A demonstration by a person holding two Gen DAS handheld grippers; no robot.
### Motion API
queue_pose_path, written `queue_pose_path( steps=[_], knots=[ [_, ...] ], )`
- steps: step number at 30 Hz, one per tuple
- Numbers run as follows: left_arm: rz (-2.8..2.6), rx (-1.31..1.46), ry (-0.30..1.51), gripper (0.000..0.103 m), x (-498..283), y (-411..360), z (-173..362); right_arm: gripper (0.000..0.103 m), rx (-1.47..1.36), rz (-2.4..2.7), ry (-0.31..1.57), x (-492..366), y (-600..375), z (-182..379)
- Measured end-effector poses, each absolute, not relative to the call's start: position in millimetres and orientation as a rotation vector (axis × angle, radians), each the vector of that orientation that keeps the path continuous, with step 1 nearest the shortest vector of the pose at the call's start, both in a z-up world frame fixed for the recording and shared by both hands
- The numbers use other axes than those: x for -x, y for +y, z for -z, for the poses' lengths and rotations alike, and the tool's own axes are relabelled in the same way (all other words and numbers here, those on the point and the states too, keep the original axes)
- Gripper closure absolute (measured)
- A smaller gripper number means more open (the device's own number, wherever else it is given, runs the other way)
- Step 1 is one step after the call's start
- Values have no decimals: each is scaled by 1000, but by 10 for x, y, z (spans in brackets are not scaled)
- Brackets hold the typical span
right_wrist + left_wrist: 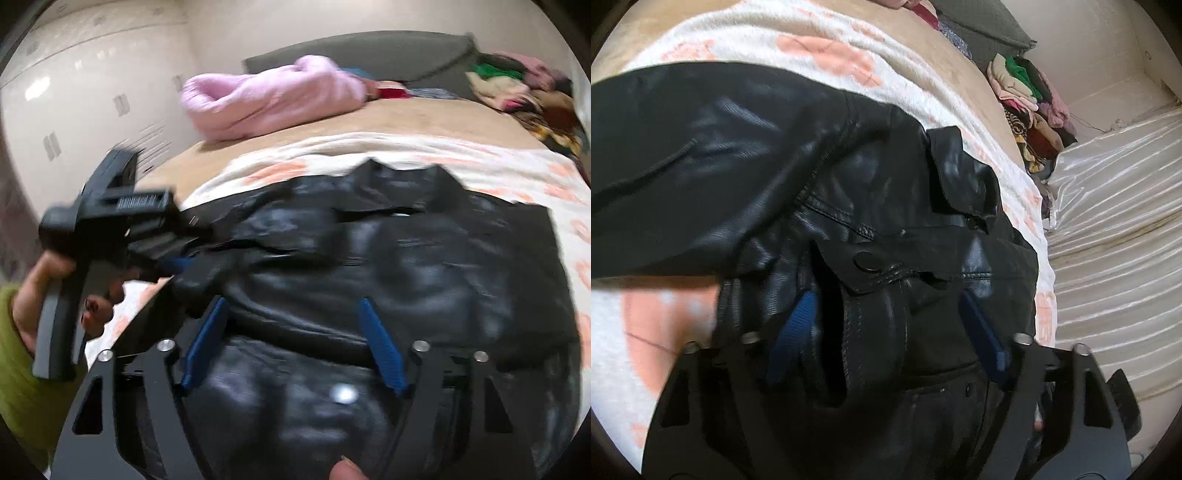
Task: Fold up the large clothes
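A black leather jacket [746, 155] lies on a white and peach blanket [812, 48] on the bed; it also shows in the right wrist view [424, 258]. My left gripper [890, 295] is open, its blue fingers [798, 325] straddling a jacket fold with a snap button [866, 262]. My right gripper [293, 306] is open over the jacket's lower part, blue fingers [380, 343] apart. The left gripper [184, 264] also shows from the side in the right wrist view, at the jacket's left edge; its opening cannot be told there.
A pink garment [273, 96] lies at the bed's far end by a grey headboard [369, 51]. A heap of coloured clothes [1030, 107] sits at the far right corner. A white satin sheet [1115, 229] lies right of the bed. White cabinets [74, 92] stand left.
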State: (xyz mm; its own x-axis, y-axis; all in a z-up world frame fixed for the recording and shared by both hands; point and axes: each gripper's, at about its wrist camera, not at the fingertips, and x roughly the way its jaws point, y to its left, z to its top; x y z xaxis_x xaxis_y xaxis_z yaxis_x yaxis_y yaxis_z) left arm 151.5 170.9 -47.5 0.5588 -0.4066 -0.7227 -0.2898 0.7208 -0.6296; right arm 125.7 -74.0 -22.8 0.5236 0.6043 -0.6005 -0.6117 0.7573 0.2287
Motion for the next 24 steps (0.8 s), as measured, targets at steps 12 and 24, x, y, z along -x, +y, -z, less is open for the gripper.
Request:
queue_pose_path(
  steps=[12, 24],
  knots=[
    [270, 489, 670, 102, -1365, 1336, -663, 61, -157, -367, 661, -1771, -2007, 3],
    [97, 446, 846, 102, -1579, 1754, 244, 59, -2, -384, 740, -2627, -1570, 58]
  ],
)
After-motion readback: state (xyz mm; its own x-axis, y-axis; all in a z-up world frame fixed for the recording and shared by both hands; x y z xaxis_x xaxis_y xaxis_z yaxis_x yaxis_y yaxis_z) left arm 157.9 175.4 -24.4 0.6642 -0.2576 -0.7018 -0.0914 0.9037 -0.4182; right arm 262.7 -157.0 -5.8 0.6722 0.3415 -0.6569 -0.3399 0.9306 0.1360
